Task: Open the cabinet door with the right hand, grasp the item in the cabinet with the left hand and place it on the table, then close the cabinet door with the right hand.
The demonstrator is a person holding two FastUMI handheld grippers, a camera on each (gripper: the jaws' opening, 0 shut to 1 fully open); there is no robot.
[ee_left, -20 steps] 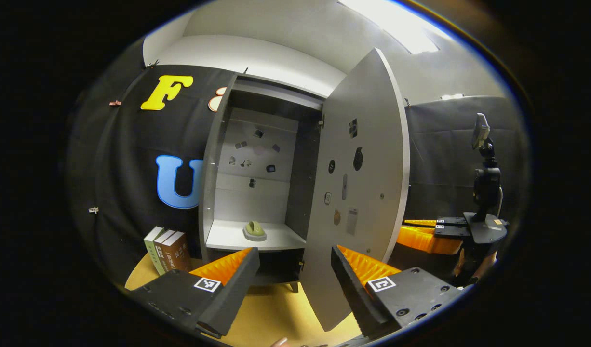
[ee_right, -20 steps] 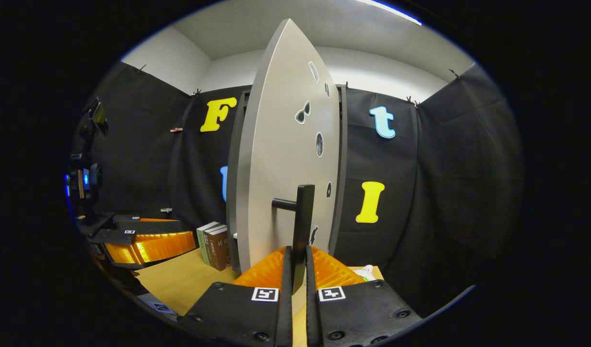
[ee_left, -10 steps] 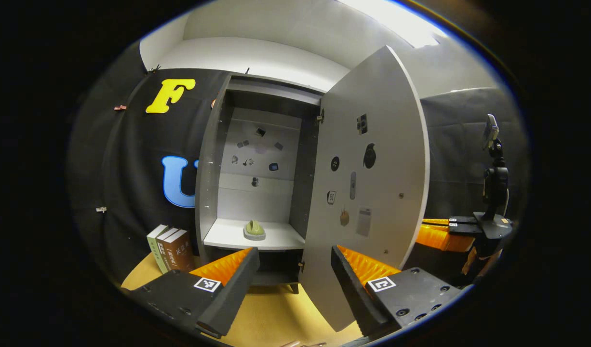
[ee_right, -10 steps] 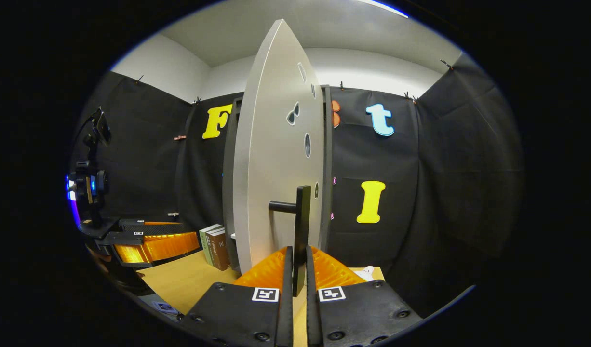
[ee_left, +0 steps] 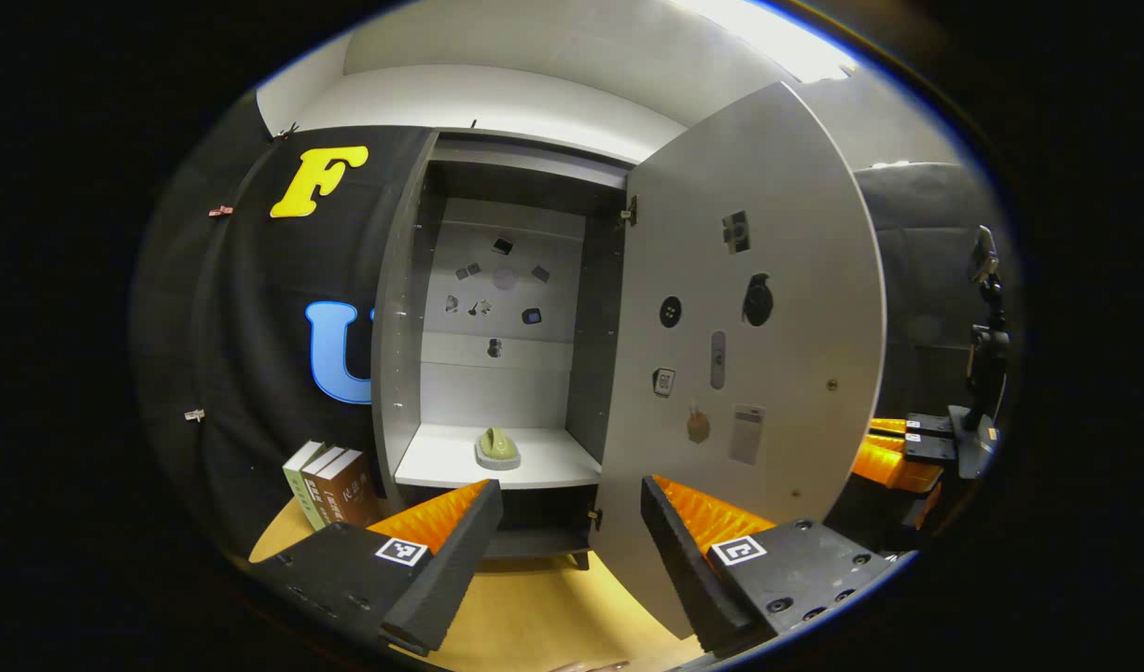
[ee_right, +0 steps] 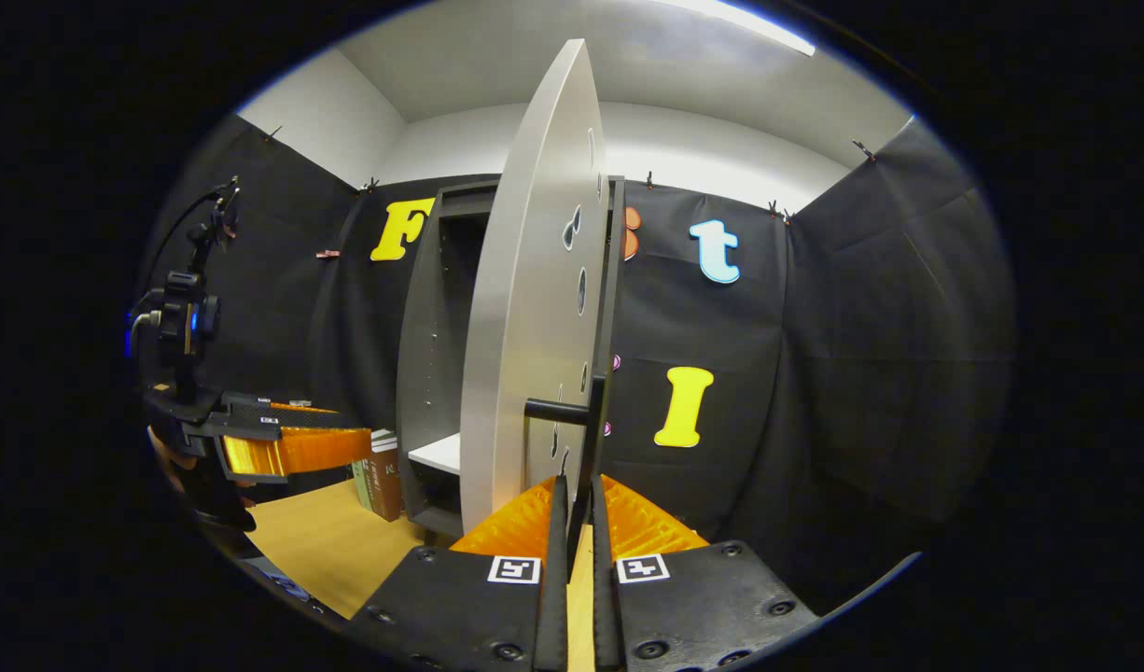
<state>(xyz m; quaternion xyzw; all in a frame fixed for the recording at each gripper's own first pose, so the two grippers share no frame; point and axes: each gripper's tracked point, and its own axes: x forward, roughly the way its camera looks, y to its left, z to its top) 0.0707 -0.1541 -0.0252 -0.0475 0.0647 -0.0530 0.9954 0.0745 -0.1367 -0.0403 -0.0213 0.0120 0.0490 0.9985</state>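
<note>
Right gripper (ee_right: 572, 509) is clamped on the door handle (ee_right: 586, 420), fingers pressed to the black bar's lower end. Left gripper (ee_left: 567, 527) hangs with its fingers spread wide, holding nothing. One green item (ee_left: 497, 448) sits on the cabinet shelf (ee_left: 441, 462) — at 12 o'clock from that gripper. One cabinet door (ee_left: 749, 355) stands swung open. Three books (ee_left: 329, 481) stand at 9 o'clock on the table (ee_left: 525, 616).

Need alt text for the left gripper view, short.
Open grey cabinet, its grey door swung wide to the right, holds a small green item on a white shelf. The left gripper, jaws apart, faces it; books stand on the wooden table.
</note>
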